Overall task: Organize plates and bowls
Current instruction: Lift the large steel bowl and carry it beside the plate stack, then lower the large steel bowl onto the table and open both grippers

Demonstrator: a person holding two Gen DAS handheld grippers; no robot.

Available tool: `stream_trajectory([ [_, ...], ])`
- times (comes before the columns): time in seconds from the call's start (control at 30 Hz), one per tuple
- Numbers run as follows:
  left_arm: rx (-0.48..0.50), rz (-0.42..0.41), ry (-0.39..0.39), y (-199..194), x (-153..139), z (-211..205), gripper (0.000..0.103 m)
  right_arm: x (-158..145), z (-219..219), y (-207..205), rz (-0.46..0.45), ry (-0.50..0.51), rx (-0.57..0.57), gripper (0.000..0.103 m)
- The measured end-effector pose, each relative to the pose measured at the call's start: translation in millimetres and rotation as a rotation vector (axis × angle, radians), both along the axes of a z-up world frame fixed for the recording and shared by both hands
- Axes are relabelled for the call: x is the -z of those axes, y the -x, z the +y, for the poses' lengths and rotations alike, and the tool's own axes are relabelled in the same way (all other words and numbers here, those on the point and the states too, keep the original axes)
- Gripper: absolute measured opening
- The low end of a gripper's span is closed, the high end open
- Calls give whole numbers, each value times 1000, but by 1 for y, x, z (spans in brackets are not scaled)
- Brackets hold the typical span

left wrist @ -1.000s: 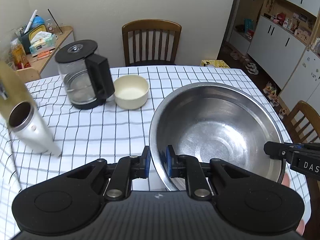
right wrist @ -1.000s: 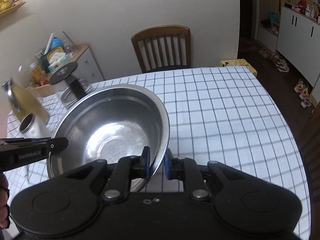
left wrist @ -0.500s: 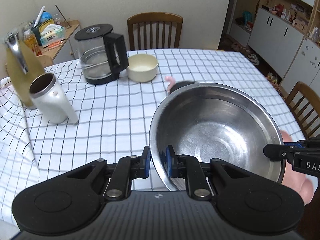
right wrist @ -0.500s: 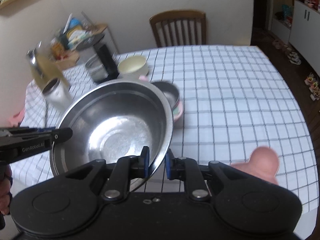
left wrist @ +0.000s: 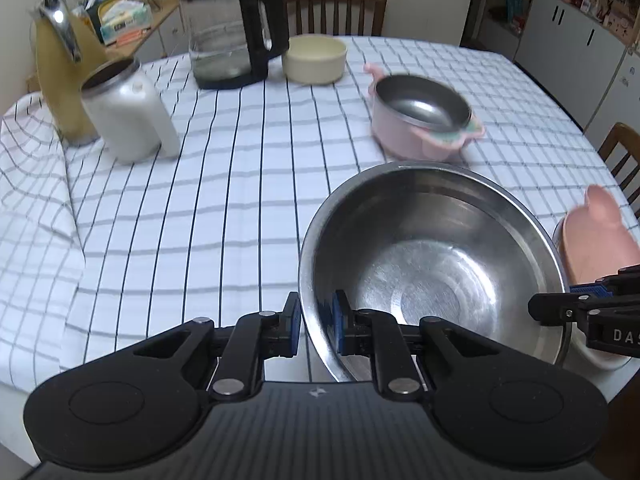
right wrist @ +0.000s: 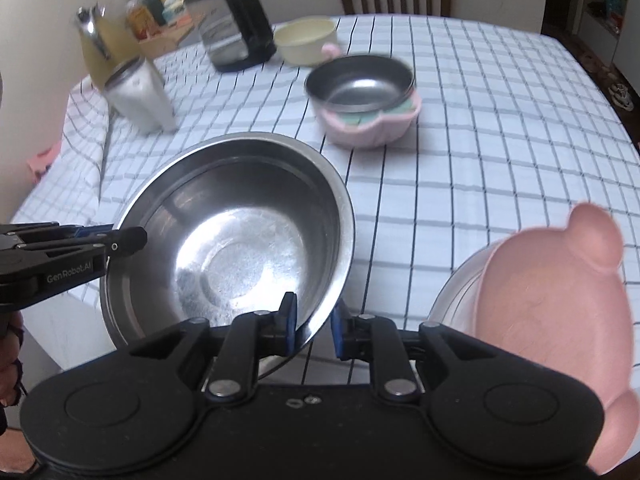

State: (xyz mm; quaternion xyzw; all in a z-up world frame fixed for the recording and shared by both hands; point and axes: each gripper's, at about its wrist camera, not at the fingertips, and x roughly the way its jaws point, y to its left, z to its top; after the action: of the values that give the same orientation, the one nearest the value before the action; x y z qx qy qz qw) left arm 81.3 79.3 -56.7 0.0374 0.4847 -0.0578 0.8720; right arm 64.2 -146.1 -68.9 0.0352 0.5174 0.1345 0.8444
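So both hand-held grippers are on the big steel bowl (left wrist: 432, 264) right now: the left gripper (left wrist: 314, 322) is pinched on its near-left rim and the right gripper (right wrist: 314, 326) is clamped on the opposite rim, one pad inside and one outside each. The bowl is held up over the near edge of the bench (left wrist: 240, 200), tilted a bit, and I can't really tell if its bottom touches the cloth. Just beside it on the right there's a pink eared plate (right wrist: 560, 300) sitting in a whitish dish (right wrist: 456, 296). Looks to me like the carry step, moving the big bowl to wherever the stack is meant to go. Further out, mid-bench, a small steel bowl (right wrist: 360, 82) is nested in a pink bowl (right wrist: 372, 128), and past that a cream bowl (left wrist: 314, 58) sits next to the glass carafe (left wrist: 228, 32), with a white jug (left wrist: 128, 114) off to the left. My guess for the next move: keep both grips level so the rim doesn't slip, set it down on open cloth, then let go. Being the biggest, it probably should go under the others, not on top.
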Motion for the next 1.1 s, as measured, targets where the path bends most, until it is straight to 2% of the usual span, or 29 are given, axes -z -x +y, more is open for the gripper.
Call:
stream_trajectory([
  [0.17, 7, -8, -13, 10, 15, 4, 15, 20, 8, 9, 25, 16, -14, 19],
  [0.47, -16, 33, -9, 12, 35, 16, 15, 42, 23, 14, 51, 40, -29, 19],
  [0.83, -21, 54, -11, 14, 43, 24, 15, 49, 35, 16, 73, 52, -52, 20],
  [1.1, -15, 58, 15, 13, 40, 27, 16, 51, 37, 13, 83, 61, -53, 23],
])
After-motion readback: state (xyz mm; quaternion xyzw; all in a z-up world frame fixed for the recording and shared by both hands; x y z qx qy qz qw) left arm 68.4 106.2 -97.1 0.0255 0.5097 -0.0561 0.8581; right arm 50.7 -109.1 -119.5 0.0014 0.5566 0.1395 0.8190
